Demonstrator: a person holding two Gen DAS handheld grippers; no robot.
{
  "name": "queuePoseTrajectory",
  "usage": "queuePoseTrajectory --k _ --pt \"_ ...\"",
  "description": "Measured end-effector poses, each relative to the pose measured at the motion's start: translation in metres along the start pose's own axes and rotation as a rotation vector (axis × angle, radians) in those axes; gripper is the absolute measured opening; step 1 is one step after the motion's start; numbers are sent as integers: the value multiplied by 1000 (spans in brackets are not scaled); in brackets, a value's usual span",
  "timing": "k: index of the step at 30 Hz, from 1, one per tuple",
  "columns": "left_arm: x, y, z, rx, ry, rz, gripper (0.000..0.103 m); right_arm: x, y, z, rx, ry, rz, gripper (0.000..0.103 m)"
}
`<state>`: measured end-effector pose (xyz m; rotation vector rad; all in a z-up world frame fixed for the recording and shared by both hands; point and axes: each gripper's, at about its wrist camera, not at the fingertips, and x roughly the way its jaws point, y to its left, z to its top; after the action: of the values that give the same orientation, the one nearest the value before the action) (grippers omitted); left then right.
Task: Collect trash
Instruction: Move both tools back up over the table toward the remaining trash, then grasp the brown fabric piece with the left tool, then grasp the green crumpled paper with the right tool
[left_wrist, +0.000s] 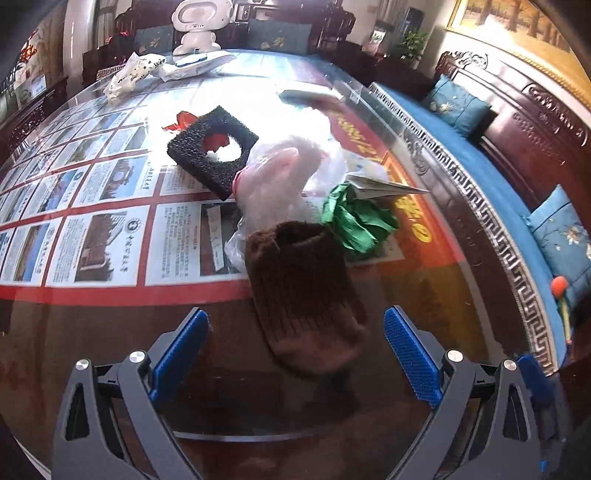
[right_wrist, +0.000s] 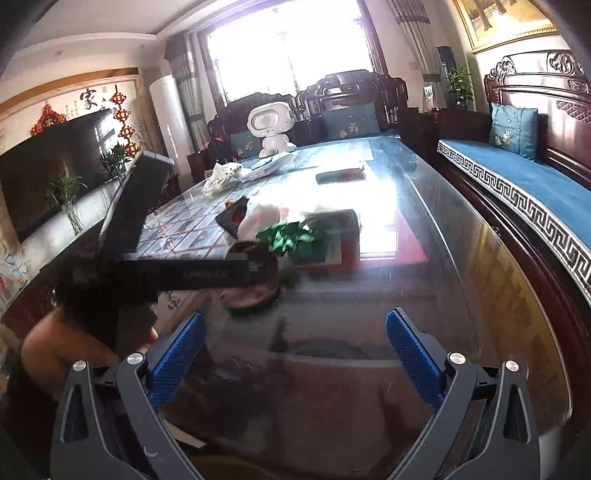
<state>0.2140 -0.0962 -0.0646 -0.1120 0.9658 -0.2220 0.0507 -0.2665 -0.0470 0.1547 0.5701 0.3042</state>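
A heap of trash lies on the glass-topped table (left_wrist: 92, 332). It holds a brown knitted tube (left_wrist: 303, 295), a clear plastic bag (left_wrist: 280, 177), crumpled green paper (left_wrist: 354, 221), a folded sheet (left_wrist: 384, 184), a black foam square with a hole (left_wrist: 210, 147) and a red scrap (left_wrist: 181, 122). My left gripper (left_wrist: 295, 314) is open. The brown tube's near end appears between its blue pads (left_wrist: 181, 354), touching neither. My right gripper (right_wrist: 295, 315) is open over bare glass, nothing between its fingers. The brown tube (right_wrist: 255, 291) and green paper (right_wrist: 291, 236) lie ahead of it.
In the right wrist view the left gripper's dark body (right_wrist: 166, 273) and a hand (right_wrist: 74, 350) blur across the left. At the far end stand a white toy robot (right_wrist: 271, 125), crumpled white wrapping (right_wrist: 221, 173) and a dark flat item (right_wrist: 340, 175). A blue-cushioned bench (right_wrist: 517, 177) runs along the right.
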Motion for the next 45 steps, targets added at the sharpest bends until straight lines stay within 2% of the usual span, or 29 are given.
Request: queuePoseTrajectory --k 5,6,8,10,12,14,16,18,19,25,31,33,45 --pt "9 2 9 -5 -11 43 93 15 -6 20 -42 -8 1 95" --pt "10 2 9 1 -16 52 90 18 -7 23 -45 -3 0 95" --pt "9 0 7 18 -27 75 80 25 -10 29 -36 19 6 95" --pt "8 0 7 34 -37 79 66 29 -14 31 -14 38 18 95" --pt "6 -3 5 55 -39 80 58 32 -18 32 13 48 25 95" --pt "5 -1 4 56 -46 72 48 33 -20 35 29 50 25 95" --pt "2 2 3 52 -46 57 30 34 -23 35 51 54 26 95" --pt "1 6 2 44 -38 30 18 35 -25 35 72 60 31 95" --pt "0 9 1 37 -36 11 15 36 -26 35 80 64 29 95" --pt "-6 11 -7 41 -57 -33 8 39 -27 35 105 74 19 95" --pt "-21 10 -7 63 -107 -34 8 45 -26 36 108 90 13 95" --pt "-23 11 -6 67 -108 -47 5 46 -24 38 99 92 9 95" --pt "-35 4 -6 117 -147 -133 4 71 -33 62 104 113 -37 95"
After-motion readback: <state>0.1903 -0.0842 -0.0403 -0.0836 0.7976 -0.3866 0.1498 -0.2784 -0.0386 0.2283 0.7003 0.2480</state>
